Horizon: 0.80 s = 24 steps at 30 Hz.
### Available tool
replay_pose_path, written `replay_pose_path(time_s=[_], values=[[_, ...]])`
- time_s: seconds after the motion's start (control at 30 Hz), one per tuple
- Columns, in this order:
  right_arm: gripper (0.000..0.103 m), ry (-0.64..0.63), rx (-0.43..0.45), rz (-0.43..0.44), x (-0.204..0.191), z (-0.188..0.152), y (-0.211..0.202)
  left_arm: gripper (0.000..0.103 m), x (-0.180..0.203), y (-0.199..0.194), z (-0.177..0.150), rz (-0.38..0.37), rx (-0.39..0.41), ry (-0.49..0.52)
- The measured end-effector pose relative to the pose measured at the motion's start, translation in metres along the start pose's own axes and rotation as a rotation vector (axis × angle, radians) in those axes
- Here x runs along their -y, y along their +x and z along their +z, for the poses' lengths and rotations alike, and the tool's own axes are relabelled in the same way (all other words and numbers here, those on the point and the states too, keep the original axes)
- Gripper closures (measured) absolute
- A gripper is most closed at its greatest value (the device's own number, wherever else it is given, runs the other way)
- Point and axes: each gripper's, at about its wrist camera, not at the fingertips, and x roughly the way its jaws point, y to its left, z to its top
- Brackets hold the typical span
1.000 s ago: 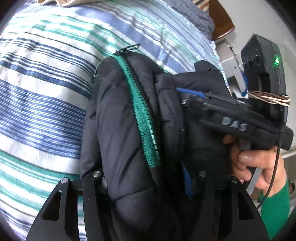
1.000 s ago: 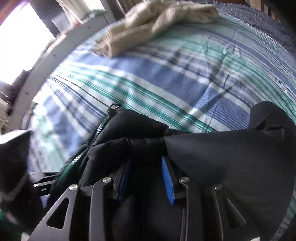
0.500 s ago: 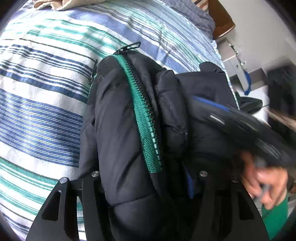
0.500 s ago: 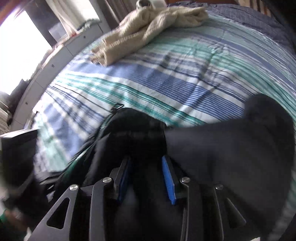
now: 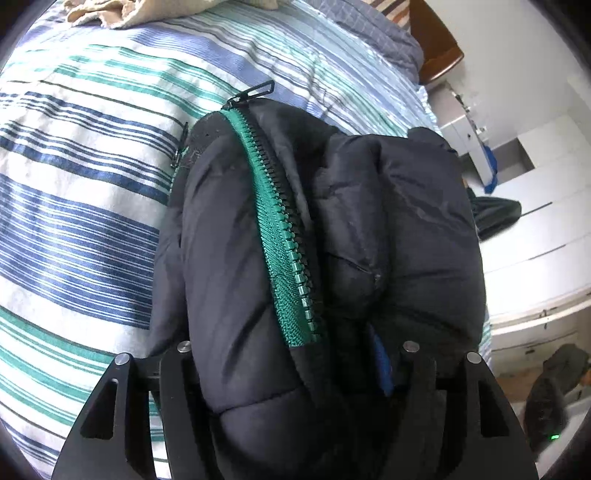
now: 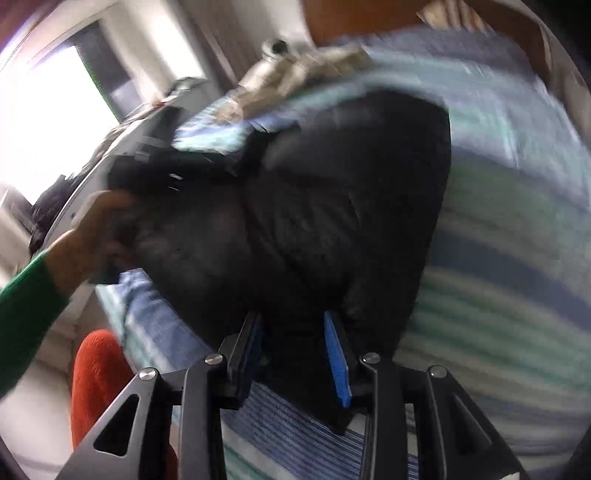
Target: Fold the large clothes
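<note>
A black puffer jacket (image 5: 295,258) with a green zipper (image 5: 280,236) lies bundled on the striped bed (image 5: 74,221). My left gripper (image 5: 295,369) is shut on a thick fold of it; one blue pad (image 5: 380,365) shows, the other is hidden by the cloth. In the right wrist view the jacket (image 6: 332,206) fills the middle, blurred. My right gripper (image 6: 293,354) has pulled back from the jacket; its blue pads (image 6: 336,362) stand apart with nothing gripped between them. The left gripper's body (image 6: 147,162) and the hand holding it show at the left.
A beige garment (image 5: 147,11) lies at the far end of the bed. A wooden headboard (image 5: 436,44) and white cabinets (image 5: 535,229) stand to the right. An orange-red object (image 6: 99,387) is beside the bed's edge in the right wrist view.
My right gripper has let go of the jacket and swung back and away from it. My left gripper keeps its hold on the jacket.
</note>
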Motion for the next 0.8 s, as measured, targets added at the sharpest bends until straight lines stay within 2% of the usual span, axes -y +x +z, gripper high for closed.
replay_pose_path(time_s=[0.17, 0.33, 0.37, 0.43, 0.5, 0.57, 0.63, 0.7, 0.8], values=[[0.07, -0.013, 0.006, -0.011, 0.002, -0.004, 0.007, 0.037, -0.003, -0.002, -0.004, -0.015, 0.033, -0.028], [0.068, -0.008, 0.059, -0.031, -0.007, -0.014, -0.02, 0.034, 0.006, -0.013, -0.004, 0.025, 0.042, -0.017], [0.063, -0.005, 0.066, -0.033, -0.009, -0.017, -0.028, 0.034, 0.014, -0.025, -0.006, 0.051, 0.054, 0.006], [0.055, 0.011, 0.093, -0.021, -0.012, -0.023, -0.049, 0.031, 0.021, -0.045, -0.014, 0.052, 0.078, 0.028], [0.055, 0.019, 0.139, -0.017, -0.011, -0.028, -0.069, 0.025, 0.023, -0.075, -0.021, 0.016, 0.124, 0.042], [0.055, 0.006, 0.181, -0.031, -0.013, -0.026, -0.086, 0.018, 0.015, -0.103, -0.029, -0.003, 0.163, 0.044], [0.055, -0.017, 0.216, -0.026, -0.019, -0.018, -0.098, 0.017, 0.003, -0.121, -0.035, 0.012, 0.188, 0.044], [0.055, -0.048, 0.235, -0.002, -0.028, -0.006, -0.1, 0.017, -0.013, -0.131, -0.04, 0.019, 0.199, 0.028], [0.055, -0.077, 0.231, 0.031, -0.044, 0.019, -0.089, 0.017, -0.039, -0.131, -0.044, -0.011, 0.192, -0.039]])
